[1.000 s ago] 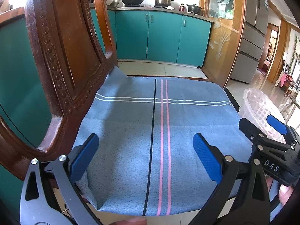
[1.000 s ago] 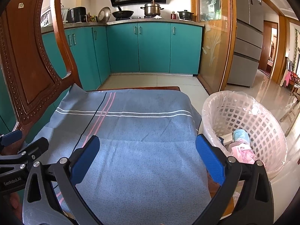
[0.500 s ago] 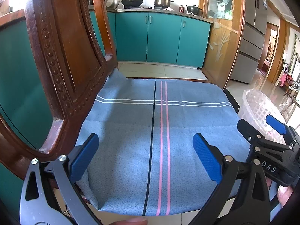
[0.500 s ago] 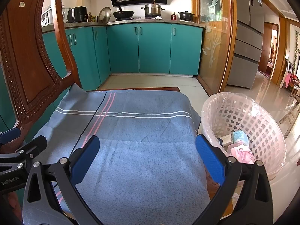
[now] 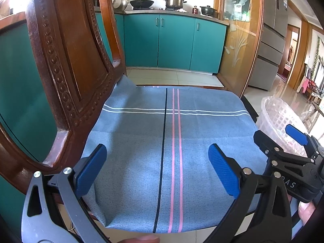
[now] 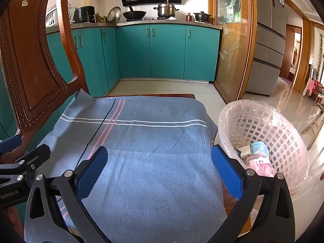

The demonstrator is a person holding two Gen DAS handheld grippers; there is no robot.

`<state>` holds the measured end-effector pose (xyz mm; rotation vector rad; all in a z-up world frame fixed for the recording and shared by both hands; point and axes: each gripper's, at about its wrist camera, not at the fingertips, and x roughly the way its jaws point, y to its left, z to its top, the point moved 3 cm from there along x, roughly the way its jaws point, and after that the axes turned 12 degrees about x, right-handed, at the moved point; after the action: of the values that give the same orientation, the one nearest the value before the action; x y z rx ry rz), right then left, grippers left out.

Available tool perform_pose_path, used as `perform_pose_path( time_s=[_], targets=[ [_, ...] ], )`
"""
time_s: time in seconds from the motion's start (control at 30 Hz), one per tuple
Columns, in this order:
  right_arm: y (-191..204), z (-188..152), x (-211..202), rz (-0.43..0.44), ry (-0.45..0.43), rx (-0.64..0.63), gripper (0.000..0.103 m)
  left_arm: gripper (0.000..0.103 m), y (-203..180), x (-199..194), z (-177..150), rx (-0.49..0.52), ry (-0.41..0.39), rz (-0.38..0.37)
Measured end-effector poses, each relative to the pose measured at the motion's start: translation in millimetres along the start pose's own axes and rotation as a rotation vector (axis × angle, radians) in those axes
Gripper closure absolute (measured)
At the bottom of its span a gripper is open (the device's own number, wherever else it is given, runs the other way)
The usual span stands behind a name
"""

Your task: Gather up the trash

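Observation:
A pink lattice trash basket (image 6: 283, 133) lined with clear plastic stands on the floor right of the chair; its rim also shows in the left wrist view (image 5: 277, 117). Inside lie crumpled trash pieces (image 6: 258, 156), pale blue, white and pink. The chair seat is covered by a blue striped cloth (image 6: 141, 151) (image 5: 168, 141) with nothing on it. My left gripper (image 5: 158, 168) hovers open over the cloth's near part, holding nothing. My right gripper (image 6: 159, 168) is open too, over the cloth's right half, with its right finger beside the basket.
The carved wooden chair back (image 5: 66, 64) rises close on the left. Teal kitchen cabinets (image 6: 162, 50) with pots on the counter stand behind. A wood-framed glass door (image 6: 230, 40) and a grey fridge (image 6: 267, 40) are at the right. Shiny tiled floor (image 6: 293, 97) spreads past the basket.
Both grippers stay open and nearly still; the views have shifted only slightly, with the cloth and basket unmoved.

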<state>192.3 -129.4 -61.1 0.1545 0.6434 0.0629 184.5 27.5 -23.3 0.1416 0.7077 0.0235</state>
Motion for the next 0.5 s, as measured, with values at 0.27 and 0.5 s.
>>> perform_pose_path(
  time_s=[0.27,0.5],
  targets=[
    [-0.3,-0.3,0.3,-0.005,0.001,-0.001,0.003,0.003,-1.2,-0.3,-0.1,0.002,0.003,-0.008],
    [-4.4,1.2,-1.7,0.003,-0.008,0.001,0.003,0.003,-1.8,-1.8,-1.2,0.003,-0.004,-0.015]
  ],
)
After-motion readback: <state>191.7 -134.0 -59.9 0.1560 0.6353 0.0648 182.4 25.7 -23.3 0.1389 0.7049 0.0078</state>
